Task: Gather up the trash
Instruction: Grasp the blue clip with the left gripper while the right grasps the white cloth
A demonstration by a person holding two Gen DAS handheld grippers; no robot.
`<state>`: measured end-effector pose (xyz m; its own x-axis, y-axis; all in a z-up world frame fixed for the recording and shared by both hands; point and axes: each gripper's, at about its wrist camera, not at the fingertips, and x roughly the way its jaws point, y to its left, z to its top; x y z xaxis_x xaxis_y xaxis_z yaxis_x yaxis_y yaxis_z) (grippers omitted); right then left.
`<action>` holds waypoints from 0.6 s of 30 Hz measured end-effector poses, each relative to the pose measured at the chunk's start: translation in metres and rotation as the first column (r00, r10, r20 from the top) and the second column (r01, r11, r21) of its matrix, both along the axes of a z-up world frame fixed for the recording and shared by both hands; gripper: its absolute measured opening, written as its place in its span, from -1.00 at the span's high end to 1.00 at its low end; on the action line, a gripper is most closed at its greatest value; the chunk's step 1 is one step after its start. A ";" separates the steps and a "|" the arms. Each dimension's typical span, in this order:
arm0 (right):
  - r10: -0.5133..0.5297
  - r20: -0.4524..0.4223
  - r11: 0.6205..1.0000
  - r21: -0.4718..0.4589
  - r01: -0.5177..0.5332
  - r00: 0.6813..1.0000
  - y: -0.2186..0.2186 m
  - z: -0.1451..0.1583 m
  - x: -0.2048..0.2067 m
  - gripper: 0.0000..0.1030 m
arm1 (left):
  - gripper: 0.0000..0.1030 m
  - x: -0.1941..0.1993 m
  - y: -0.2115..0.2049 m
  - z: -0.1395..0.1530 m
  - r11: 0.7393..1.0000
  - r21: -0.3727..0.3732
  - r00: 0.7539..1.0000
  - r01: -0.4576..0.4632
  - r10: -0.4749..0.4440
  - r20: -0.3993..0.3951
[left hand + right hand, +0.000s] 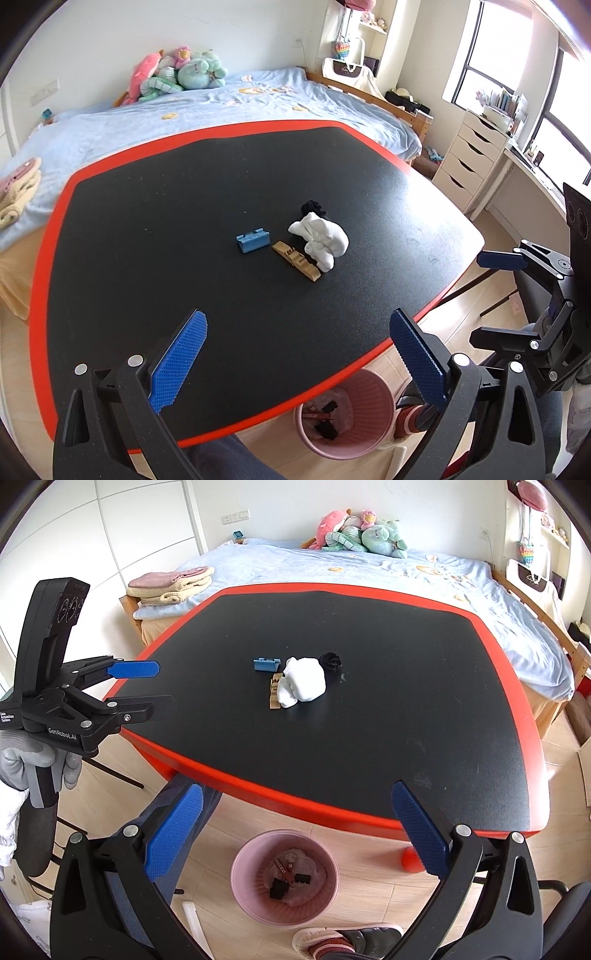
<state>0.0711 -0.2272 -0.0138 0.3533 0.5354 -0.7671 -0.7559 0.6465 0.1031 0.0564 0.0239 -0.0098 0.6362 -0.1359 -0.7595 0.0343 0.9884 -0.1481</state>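
On the black table top (184, 229) lie a crumpled white tissue (320, 238), a tan wrapper strip (295, 261), a small blue box (252, 240) and a black crumpled scrap (313, 209). The right wrist view shows the same tissue (303, 681), wrapper (274, 693), blue box (266, 664) and black scrap (330, 660). My left gripper (297, 350) is open and empty over the table's near edge. My right gripper (295, 827) is open and empty above the pink bin (284, 877) on the floor, which holds some trash. The bin also shows in the left wrist view (345, 413).
The table has a red rim (295, 797). A bed with a blue sheet (184, 110) and plush toys (177, 74) lies behind it. White drawers (469, 158) stand at the right. Folded towels (171, 585) lie on the bed corner. My foot (343, 941) is by the bin.
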 end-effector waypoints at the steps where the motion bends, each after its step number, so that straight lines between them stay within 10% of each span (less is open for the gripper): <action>1: 0.002 0.002 1.000 0.000 -0.002 1.000 0.004 0.001 0.004 -0.95 | -0.85 0.005 0.001 0.000 1.000 0.002 1.000 -0.004 0.004 -0.002; 18: 0.049 0.018 0.999 -0.019 -0.049 0.999 0.058 -0.014 0.062 -0.94 | -0.85 0.081 0.023 -0.027 0.990 0.044 0.987 -0.137 0.140 -0.082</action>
<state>0.1334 -0.1694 -0.0278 0.3410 0.5384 -0.7706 -0.7885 0.6101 0.0774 0.1374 0.0471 -0.0364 0.5799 -0.0212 -0.8144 -0.1145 0.9876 -0.1073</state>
